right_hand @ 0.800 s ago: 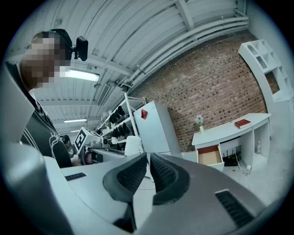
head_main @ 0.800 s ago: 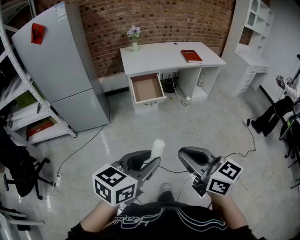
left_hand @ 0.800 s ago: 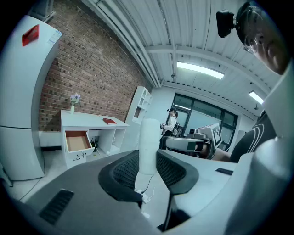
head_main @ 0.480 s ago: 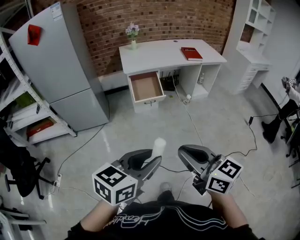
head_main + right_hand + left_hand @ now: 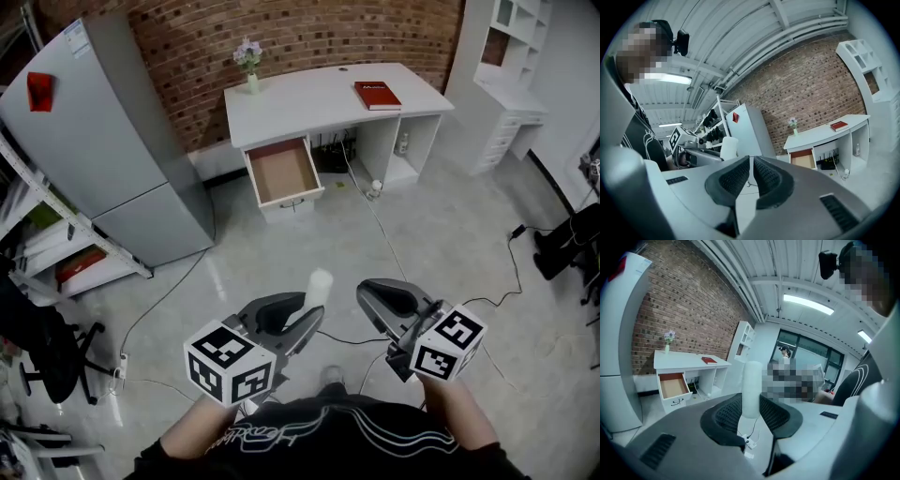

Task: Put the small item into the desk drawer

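Bright, even light from ceiling strip lamps (image 5: 808, 304), soft shadows, strong fisheye distortion at edges, dark corners.

Open floor (image 5: 281, 246) toward desk (image 5: 309, 94), drawer (image 5: 283, 172) pulled out, cables (image 5: 384, 239) across floor

Left gripper (image 5: 298, 317), right gripper (image 5: 373, 298): grey shells, black ribbed pads (image 5: 776, 414); behind jaws each carried white cube (image 5: 230, 366) with black square markers; shirt (image 5: 319, 433) was black, white line print
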